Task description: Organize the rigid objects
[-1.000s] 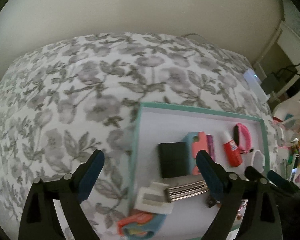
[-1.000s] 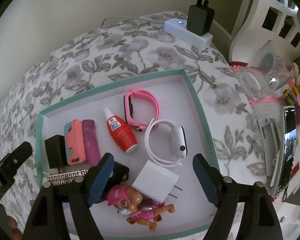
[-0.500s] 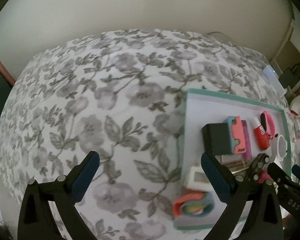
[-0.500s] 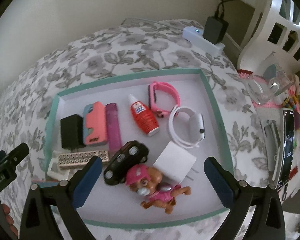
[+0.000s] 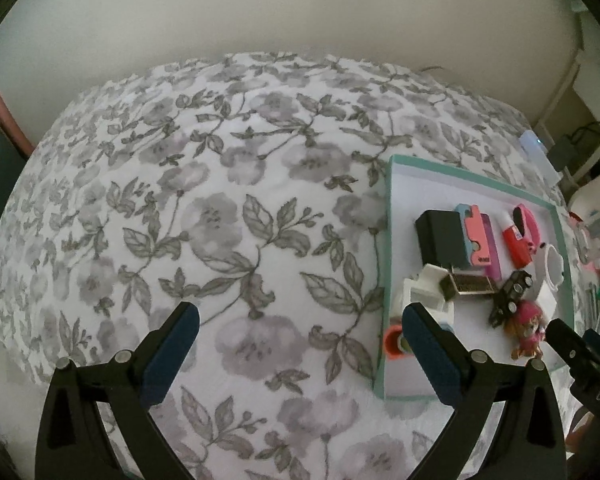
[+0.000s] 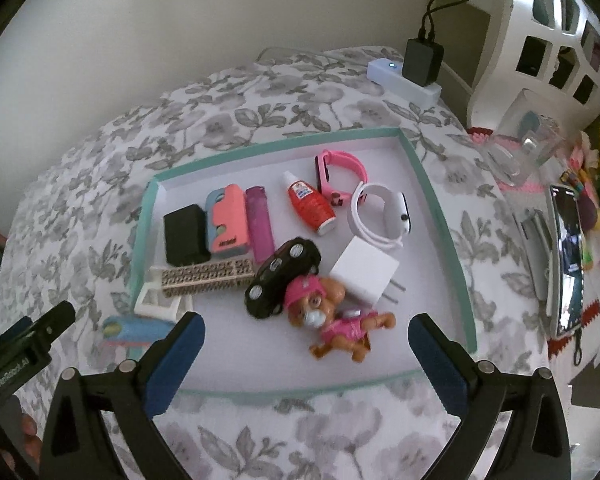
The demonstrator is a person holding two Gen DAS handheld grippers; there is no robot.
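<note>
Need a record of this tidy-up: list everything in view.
tray: one, teal rim, on floral cloth
toy dog: one, pink, tray front
toy car: one, black, beside dog
white plug: one, right of car
red bottle: one, tray back
pink watch: one, tray back
white watch: one, by pink watch
black block: one, tray left
phone: one, dark, right of tray
left gripper: open, over cloth
right gripper: open, over tray front
</note>
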